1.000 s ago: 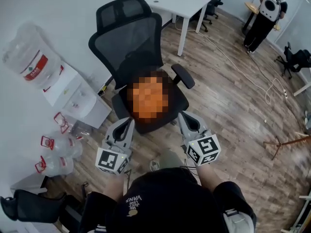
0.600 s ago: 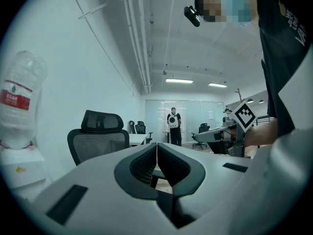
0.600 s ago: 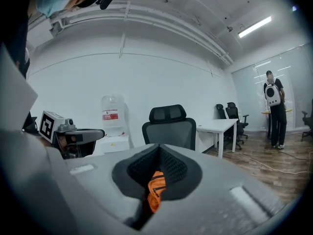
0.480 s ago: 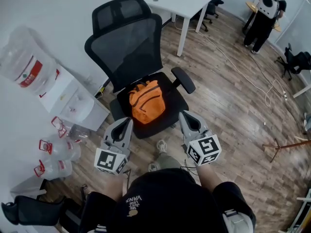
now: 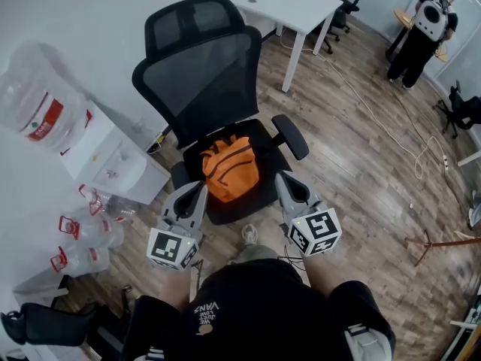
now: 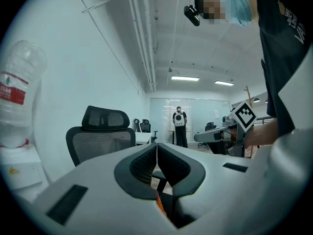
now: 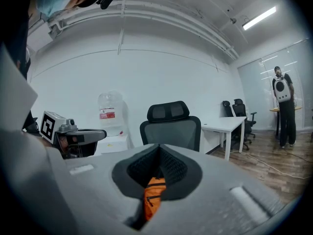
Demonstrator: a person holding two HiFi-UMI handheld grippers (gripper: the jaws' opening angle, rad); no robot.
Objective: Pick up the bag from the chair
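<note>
The pick-up has not begun: the orange fabric bag [image 5: 231,168] lies on the black mesh office chair [image 5: 201,81], while the left gripper [image 5: 198,189] and right gripper [image 5: 283,180] hover near it, both closed and empty.

Orange bag [image 5: 229,169] is lying flat on the seat of the black mesh office chair [image 5: 199,89], dead center. The chair's parked on a wood plank floor [image 5: 353,179]. Also on that floor: a white desk [image 5: 297,6] at the top, and clear water jugs [image 5: 90,235] piled lower left.
</note>
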